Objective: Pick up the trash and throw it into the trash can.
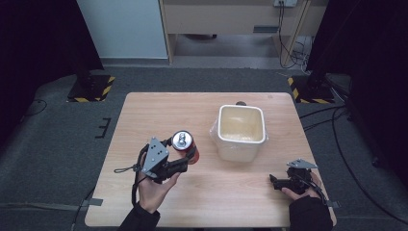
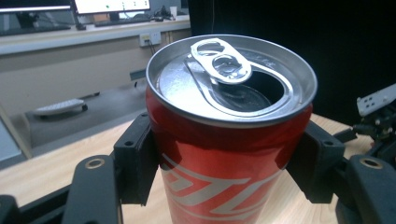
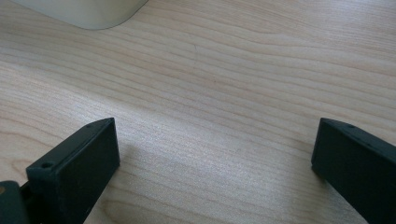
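Two tools sit near the worktop's (image 1: 159, 108) front edge; the left tool (image 1: 186, 155) grips a red can (image 1: 184, 144), opened and lifted; the right tool (image 1: 275, 182), jaws wide and empty, rests by the front right corner; farther back waits a white bin (image 1: 240, 132); dropping the can in looks left to do; the bin's bottom is hard to make out.

We read no whole word anywhere; the red can (image 2: 224, 158) carries only the tops of white script lettering, cut off by the frame's lower edge.
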Available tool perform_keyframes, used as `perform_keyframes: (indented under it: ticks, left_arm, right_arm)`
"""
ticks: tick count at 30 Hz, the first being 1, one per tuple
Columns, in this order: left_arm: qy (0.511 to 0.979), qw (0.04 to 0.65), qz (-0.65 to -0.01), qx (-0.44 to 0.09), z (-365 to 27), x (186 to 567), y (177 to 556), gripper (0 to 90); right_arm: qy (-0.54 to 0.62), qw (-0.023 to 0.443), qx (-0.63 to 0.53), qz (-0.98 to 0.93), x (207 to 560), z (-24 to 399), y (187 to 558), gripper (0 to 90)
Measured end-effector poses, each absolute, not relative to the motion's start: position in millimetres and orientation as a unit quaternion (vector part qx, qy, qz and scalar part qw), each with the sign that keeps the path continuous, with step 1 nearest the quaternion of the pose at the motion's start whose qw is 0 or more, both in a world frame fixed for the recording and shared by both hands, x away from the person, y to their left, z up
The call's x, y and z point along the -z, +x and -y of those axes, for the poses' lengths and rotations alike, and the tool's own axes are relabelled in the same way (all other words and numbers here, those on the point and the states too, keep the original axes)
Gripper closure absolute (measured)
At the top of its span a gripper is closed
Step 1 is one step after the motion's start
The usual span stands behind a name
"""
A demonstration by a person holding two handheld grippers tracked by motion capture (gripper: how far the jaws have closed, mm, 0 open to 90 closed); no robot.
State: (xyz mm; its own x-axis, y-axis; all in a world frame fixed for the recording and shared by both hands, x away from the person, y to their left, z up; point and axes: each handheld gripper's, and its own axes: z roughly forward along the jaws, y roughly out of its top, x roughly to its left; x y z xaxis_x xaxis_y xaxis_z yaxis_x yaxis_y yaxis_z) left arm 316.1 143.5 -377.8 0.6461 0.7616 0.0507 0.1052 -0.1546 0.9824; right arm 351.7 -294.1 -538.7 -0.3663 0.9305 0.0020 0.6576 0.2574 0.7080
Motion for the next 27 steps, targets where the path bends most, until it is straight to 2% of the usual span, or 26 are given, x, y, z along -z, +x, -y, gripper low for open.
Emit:
perform_keyframes:
  ticks: [15, 27]
  left_arm:
    - [0.688, 0.599, -0.287, -0.291, -111, 351, 339, 33.5]
    - [0.682, 0.608, -0.286, -0.290, -94, 344, 356, 33.5]
  right_arm:
    - [0.520, 0.215, -0.317, -0.763, 539, 294, 352, 1.1]
    - [0.520, 0.215, -0.317, -0.763, 539, 294, 352, 1.1]
